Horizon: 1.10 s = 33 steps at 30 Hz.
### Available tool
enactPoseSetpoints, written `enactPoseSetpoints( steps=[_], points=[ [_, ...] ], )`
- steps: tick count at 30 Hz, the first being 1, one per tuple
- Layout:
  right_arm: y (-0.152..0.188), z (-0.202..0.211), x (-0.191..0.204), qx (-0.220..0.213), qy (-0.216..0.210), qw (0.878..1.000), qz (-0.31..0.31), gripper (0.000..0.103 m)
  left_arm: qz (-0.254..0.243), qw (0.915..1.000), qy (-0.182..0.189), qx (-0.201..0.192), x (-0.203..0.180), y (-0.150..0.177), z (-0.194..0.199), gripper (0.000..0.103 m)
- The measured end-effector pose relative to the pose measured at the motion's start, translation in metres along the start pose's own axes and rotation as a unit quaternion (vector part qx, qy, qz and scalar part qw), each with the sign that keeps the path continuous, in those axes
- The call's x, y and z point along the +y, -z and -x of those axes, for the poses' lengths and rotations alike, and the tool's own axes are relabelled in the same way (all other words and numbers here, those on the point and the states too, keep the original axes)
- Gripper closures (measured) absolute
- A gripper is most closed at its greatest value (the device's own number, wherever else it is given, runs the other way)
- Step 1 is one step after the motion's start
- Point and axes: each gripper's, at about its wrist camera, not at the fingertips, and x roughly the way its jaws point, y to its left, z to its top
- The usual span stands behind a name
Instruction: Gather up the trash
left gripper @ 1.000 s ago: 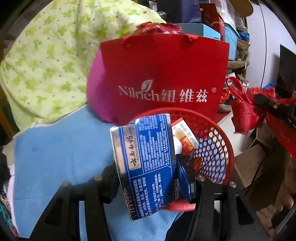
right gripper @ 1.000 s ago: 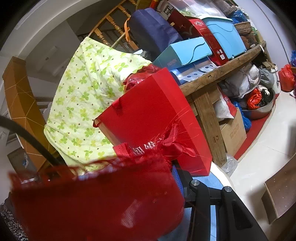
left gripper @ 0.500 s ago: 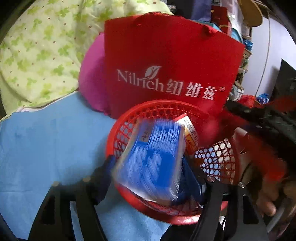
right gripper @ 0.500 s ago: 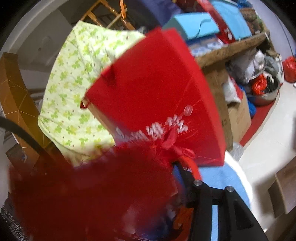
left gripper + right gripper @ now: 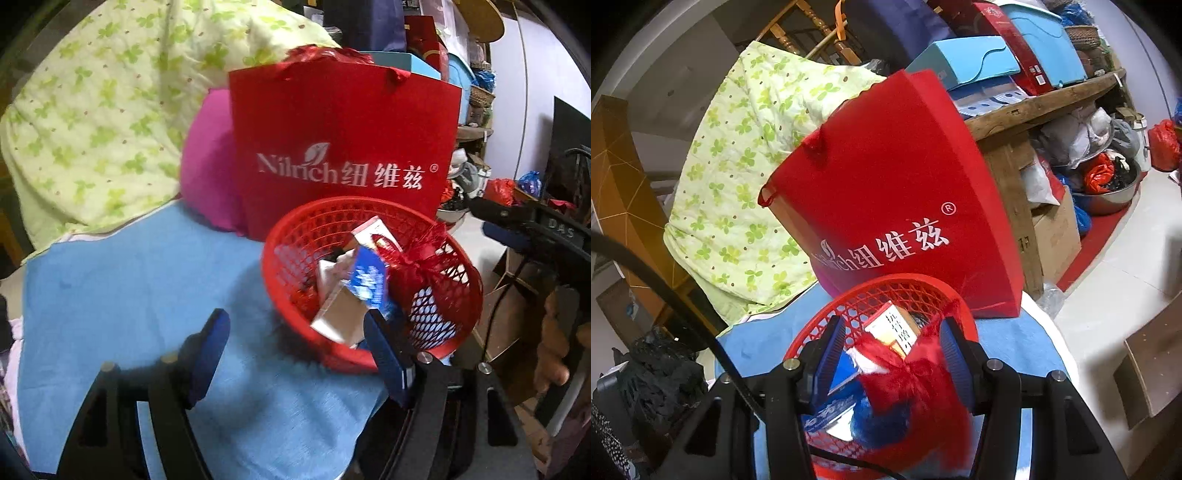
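Observation:
A red mesh basket (image 5: 458, 321) sits on a blue cloth (image 5: 140, 288) in front of a red Nilrich paper bag (image 5: 343, 147). My left gripper (image 5: 295, 332) is open and empty beside the basket's near rim. A blue and silver box (image 5: 354, 295) lies tilted in the basket next to a white and orange box (image 5: 376, 232). My right gripper (image 5: 892, 354) is open above the basket (image 5: 908, 288). A red plastic bag (image 5: 916, 391) sits blurred between its fingers over the basket; it also shows in the left wrist view (image 5: 417, 262).
A green flowered quilt (image 5: 92, 122) and a pink cushion (image 5: 210, 166) lie behind the cloth. A wooden shelf (image 5: 1034, 110) with boxes stands at the right, with a metal bowl (image 5: 1112, 195) and cardboard box (image 5: 1056, 229) under it.
My left gripper opened and the blue and silver box dropped into the basket. My right gripper moved over the basket and opened, and the red plastic bag slid down between its fingers.

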Motion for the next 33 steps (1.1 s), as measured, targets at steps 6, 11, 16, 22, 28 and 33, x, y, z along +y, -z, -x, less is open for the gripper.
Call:
enactPoseSetpoints(
  steps=[6, 11, 16, 22, 28, 33],
  points=[
    [0.007, 0.021, 0.024, -0.001, -0.002, 0.999, 0.043, 0.046, -0.002, 0.9988, -0.047, 0.014, 0.01, 0.006, 0.02, 0.027],
    [0.012, 0.04, 0.051, -0.004, -0.009, 0.997, 0.077, 0.039, 0.017, 0.9967, -0.079, 0.013, 0.022, 0.009, 0.044, 0.017],
    [0.018, 0.056, 0.074, -0.006, -0.006, 0.994, 0.11, 0.039, 0.016, 0.9927, -0.12, 0.0, 0.028, 0.011, 0.066, 0.016],
    [0.027, 0.072, 0.092, 0.006, 0.019, 0.991, 0.133, 0.038, 0.025, 0.9884, -0.149, -0.009, 0.035, 0.012, 0.088, 0.016],
    [0.033, 0.093, 0.107, 0.012, 0.034, 0.988, 0.152, 0.038, 0.027, 0.9853, -0.168, -0.013, 0.035, 0.015, 0.107, 0.016],
    [0.038, 0.109, 0.115, 0.011, 0.044, 0.986, 0.163, 0.038, 0.034, 0.9828, -0.181, -0.02, 0.033, 0.019, 0.123, 0.015]
  ],
)
